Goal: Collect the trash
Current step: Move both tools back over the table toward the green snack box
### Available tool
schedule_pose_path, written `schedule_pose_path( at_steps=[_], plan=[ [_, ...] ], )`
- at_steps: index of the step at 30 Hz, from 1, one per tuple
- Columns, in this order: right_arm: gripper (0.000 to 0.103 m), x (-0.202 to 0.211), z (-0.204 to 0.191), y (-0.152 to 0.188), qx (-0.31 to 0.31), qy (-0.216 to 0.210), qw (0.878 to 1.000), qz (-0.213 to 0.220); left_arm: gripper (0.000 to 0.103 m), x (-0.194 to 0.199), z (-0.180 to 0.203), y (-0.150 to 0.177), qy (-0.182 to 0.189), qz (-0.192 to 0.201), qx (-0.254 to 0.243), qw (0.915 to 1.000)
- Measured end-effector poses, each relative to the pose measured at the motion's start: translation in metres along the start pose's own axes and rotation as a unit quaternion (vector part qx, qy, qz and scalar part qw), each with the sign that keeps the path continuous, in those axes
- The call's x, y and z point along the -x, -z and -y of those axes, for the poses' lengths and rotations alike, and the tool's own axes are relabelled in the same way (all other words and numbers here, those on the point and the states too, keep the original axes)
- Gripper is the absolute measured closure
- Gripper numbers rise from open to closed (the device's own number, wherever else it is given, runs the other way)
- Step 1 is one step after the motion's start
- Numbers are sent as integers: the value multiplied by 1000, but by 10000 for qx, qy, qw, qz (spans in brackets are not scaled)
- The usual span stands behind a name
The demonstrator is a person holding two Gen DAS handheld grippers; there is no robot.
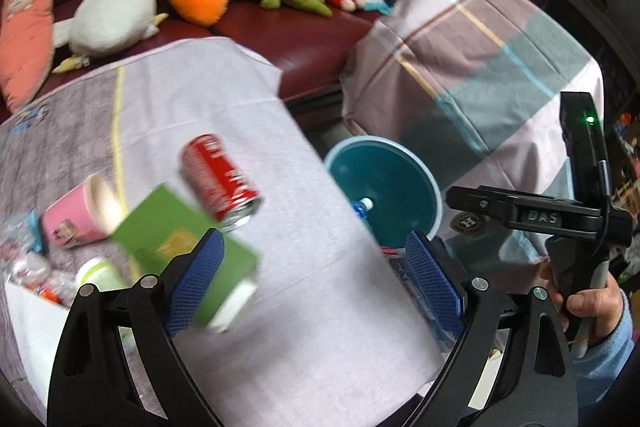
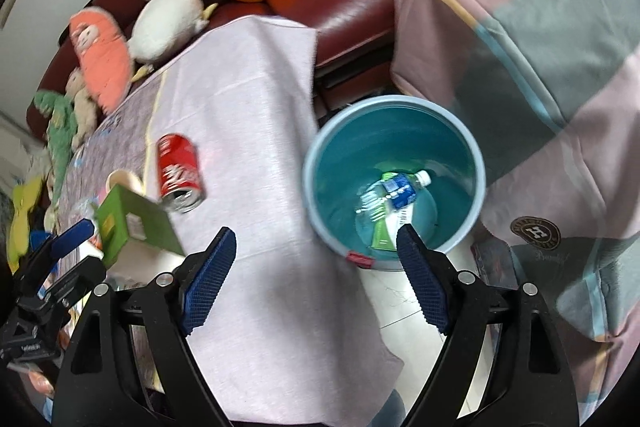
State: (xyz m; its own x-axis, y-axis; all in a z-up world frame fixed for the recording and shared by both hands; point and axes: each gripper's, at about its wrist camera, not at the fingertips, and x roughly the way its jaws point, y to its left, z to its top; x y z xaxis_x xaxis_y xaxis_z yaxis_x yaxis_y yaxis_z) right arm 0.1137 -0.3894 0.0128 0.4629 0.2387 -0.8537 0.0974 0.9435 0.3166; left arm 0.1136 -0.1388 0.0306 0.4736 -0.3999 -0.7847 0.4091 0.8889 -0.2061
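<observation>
One sofa [image 1: 304,39], dark red, runs across the back, with six plush toys [image 1: 112,15] counted along it in the left view. One draped block [image 1: 480,59] under a striped sheet stands to the right. One table [image 1: 312,307] under a pale cloth fills the foreground.

One blue bin [image 2: 476,163] stands on the floor just beside the table's right edge, between table and draped block. Inside lie one clear bottle [image 2: 396,191] with a blue label and one green-and-white wrapper [image 2: 386,229] under it.

On the table, toward its left end: one green box [image 1: 176,247], tilted; one red can [image 1: 218,179] on its side just beyond it; one pink cup [image 1: 80,215] on its side to the left of the box; one white cup with a green rim [image 1: 100,273]; and a heap of clear plastic [image 1: 28,267] at the far left, too blurred to count.

Left gripper [image 1: 316,275]: fingers spread wide, nothing between them, above bare cloth with the box just behind the left finger. Right gripper [image 2: 316,267]: likewise released and empty, spanning the table edge, its right finger in front of the bin's near rim.
</observation>
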Motion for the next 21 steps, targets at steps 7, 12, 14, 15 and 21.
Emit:
schedule_pose_path(
  at_steps=[7, 12, 14, 15, 21],
  plan=[
    [21, 0, -70, 1, 732, -60, 9971, -200, 10, 29, -67, 23, -277, 118, 472, 9984],
    [21, -12, -130, 0, 1349, -146, 9896, -478, 10, 41, -119, 40, -496, 104, 836, 9952],
    [21, -19, -151, 1, 1561, -188, 9858, -596, 10, 45, -137, 46, -549, 93, 971, 9937],
    [21, -24, -163, 1, 1703, -196, 9829, -667, 10, 47, -147, 49, -587, 93, 1058, 9926],
    [21, -57, -218, 4, 2375, -122, 9658, -1032, 10, 54, -195, 60, -714, 110, 1506, 9859]
  ],
)
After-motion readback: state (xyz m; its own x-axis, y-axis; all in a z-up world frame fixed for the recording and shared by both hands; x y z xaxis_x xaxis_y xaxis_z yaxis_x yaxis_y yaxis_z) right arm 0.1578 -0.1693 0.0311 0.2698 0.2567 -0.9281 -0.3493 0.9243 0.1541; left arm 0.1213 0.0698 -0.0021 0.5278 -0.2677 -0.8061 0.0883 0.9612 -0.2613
